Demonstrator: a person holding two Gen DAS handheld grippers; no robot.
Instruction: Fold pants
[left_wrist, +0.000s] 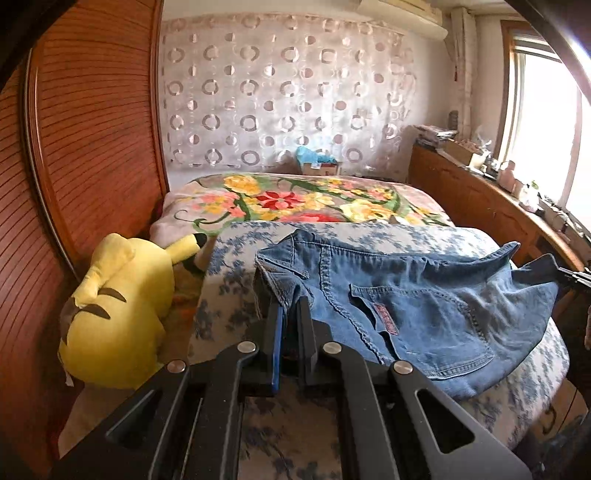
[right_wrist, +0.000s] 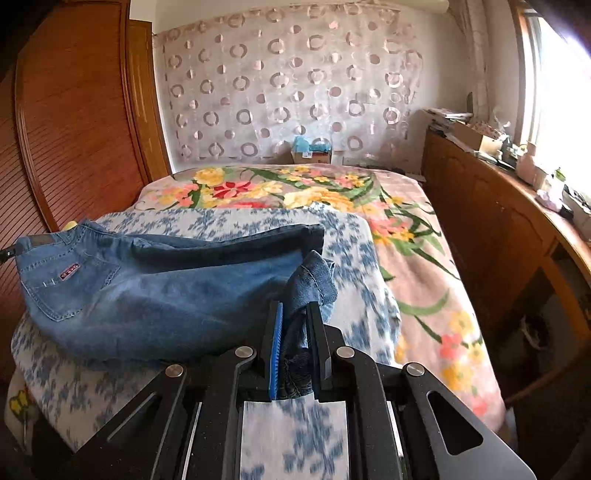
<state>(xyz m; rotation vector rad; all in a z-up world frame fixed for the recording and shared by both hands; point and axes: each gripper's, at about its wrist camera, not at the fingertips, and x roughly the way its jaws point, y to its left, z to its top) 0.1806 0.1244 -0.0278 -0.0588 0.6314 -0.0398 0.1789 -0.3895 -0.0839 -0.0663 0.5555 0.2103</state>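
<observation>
Both grippers clamped on the jeans, denim stretched between them over the bed.

Left gripper (left_wrist: 290, 310) pinches the waistband corner of the jeans (left_wrist: 424, 314) — jaws fully closed on the fabric, back pocket with the red label facing up just to its right. Right gripper (right_wrist: 295, 321) grips a bunched wad of denim at the other end, jaws clenched with fabric filling the gap. Jeans lie across the blue-and-white floral cover (right_wrist: 229, 221), partly lifted at both held ends. Floral blanket (right_wrist: 406, 236) beyond — yellow plush toy (left_wrist: 118, 310) against the wooden wardrobe (left_wrist: 96, 122) on the left.
</observation>
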